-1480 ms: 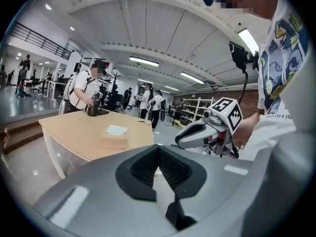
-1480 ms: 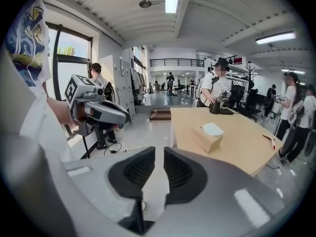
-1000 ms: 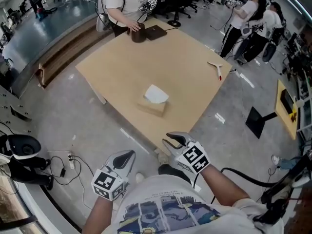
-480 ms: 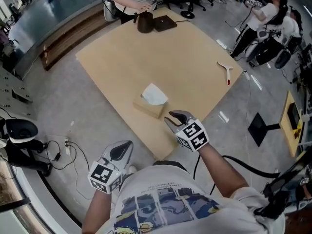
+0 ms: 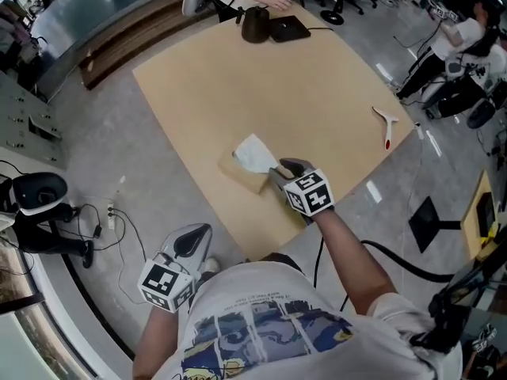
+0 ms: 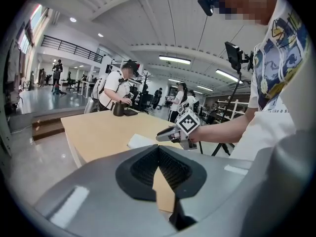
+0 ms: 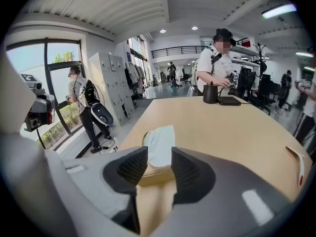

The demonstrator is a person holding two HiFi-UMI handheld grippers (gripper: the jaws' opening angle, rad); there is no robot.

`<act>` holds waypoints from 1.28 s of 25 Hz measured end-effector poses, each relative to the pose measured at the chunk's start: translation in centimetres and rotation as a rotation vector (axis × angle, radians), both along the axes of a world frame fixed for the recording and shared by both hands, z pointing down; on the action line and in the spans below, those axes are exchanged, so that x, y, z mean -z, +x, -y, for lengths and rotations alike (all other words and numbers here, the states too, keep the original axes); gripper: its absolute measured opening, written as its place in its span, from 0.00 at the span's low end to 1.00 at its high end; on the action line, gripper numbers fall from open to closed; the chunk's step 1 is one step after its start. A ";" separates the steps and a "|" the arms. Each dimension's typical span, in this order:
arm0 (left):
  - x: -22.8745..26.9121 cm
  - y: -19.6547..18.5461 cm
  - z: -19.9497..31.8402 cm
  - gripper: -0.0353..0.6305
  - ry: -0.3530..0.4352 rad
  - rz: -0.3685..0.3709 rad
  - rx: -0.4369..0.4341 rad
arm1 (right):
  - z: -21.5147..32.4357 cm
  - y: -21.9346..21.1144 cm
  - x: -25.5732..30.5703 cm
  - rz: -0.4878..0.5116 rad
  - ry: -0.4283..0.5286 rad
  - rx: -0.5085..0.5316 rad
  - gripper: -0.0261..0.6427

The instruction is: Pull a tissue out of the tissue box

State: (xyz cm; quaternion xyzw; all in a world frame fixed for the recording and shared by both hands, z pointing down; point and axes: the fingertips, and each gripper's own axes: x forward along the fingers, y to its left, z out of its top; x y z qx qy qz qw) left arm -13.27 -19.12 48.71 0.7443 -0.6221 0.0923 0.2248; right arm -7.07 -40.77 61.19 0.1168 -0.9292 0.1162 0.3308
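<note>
A brown tissue box (image 5: 250,177) lies near the front corner of the tan table (image 5: 238,77), with a white tissue (image 5: 255,154) standing out of its top. My right gripper (image 5: 283,167) hovers just at the box's near side, its jaws opening. In the right gripper view the tissue (image 7: 159,143) and box (image 7: 154,176) show through the gap of the right gripper (image 7: 159,163), and the pads do not touch them. My left gripper (image 5: 192,241) hangs low over the floor, off the table, with its tips together; the left gripper (image 6: 158,148) looks toward the tissue (image 6: 140,141).
At the table's far edge a person leans over a dark jug (image 5: 254,24) and a black flat pad (image 5: 287,28). A white and red tool (image 5: 386,124) lies at the right corner. Cables (image 5: 103,212) and a black helmet-like object (image 5: 36,192) sit on the floor at left.
My right gripper has travelled forward and down from the table's front edge to the tissue box, and its jaws have spread. The left gripper has shifted a little.
</note>
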 end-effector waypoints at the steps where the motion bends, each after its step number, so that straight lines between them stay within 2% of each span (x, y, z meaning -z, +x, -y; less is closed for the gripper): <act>1: 0.0 0.0 0.3 0.06 -0.004 0.001 0.004 | 0.5 -0.2 -0.6 -0.007 -0.012 -0.001 0.24; 5: -0.4 0.4 1.2 0.06 -0.020 0.003 0.013 | 1.8 -0.7 -3.2 -0.029 -0.073 -0.013 0.25; 10: -1.0 0.6 1.9 0.06 -0.045 -0.006 0.015 | 2.2 -1.6 -4.8 0.006 -0.208 -0.046 0.25; 14: -1.2 0.7 2.3 0.06 -0.052 -0.006 0.015 | 1.9 -1.9 -5.3 0.016 -0.243 -0.039 0.25; 19: -1.0 0.7 2.7 0.06 -0.051 -0.005 0.012 | 1.4 -1.9 -5.3 0.009 -0.237 -0.019 0.22; 27: -1.0 0.3 2.0 0.06 -0.053 -0.003 -0.005 | 1.3 -1.9 -4.7 0.004 -0.186 -0.046 0.05; 32: -0.9 0.1 1.2 0.06 -0.047 -0.005 -0.022 | 0.8 -1.8 -3.6 0.001 -0.112 -0.038 0.05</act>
